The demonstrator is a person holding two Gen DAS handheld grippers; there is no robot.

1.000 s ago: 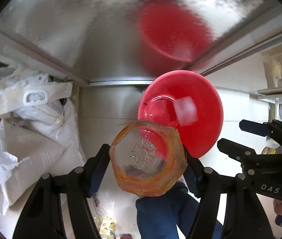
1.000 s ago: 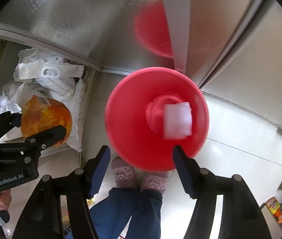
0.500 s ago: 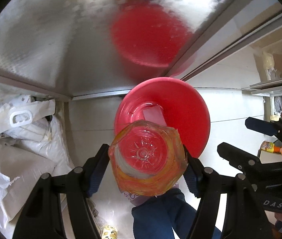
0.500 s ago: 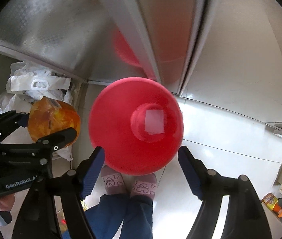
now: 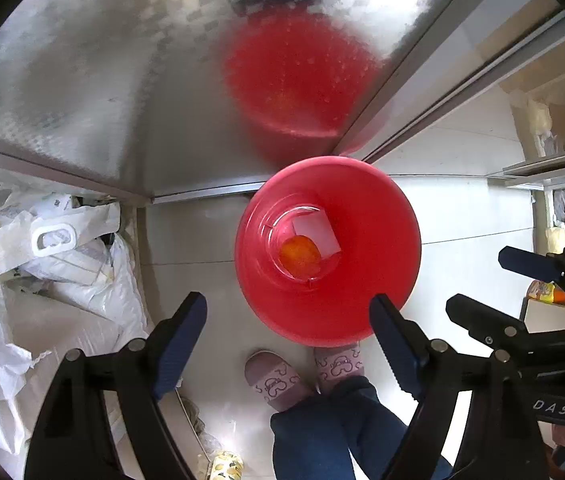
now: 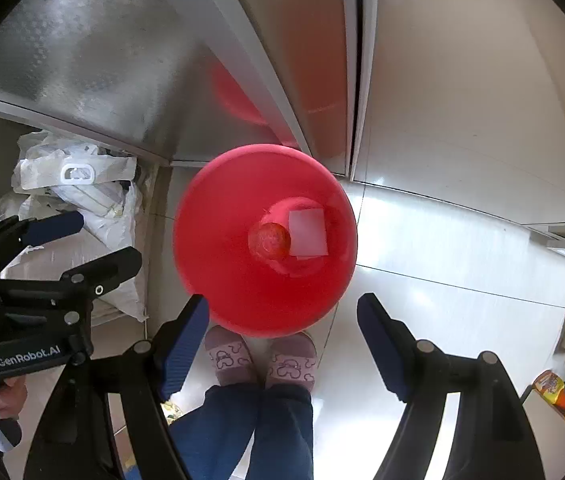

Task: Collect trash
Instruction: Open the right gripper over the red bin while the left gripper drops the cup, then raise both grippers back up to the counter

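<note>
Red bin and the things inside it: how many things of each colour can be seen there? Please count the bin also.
Red: 1, the red bin
Orange: 1, the orange bottle lying at the bottom
White: 1, the white paper piece beside the bottle
Total: 3

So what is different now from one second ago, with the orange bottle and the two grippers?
The left gripper let the orange bottle go: its jaws are opening, nothing is between them, and the bottle now lies at the bottom of the red bin, beside the white paper. The right gripper opened a little wider and holds nothing. The bin and the white bags stayed where they were.
</note>
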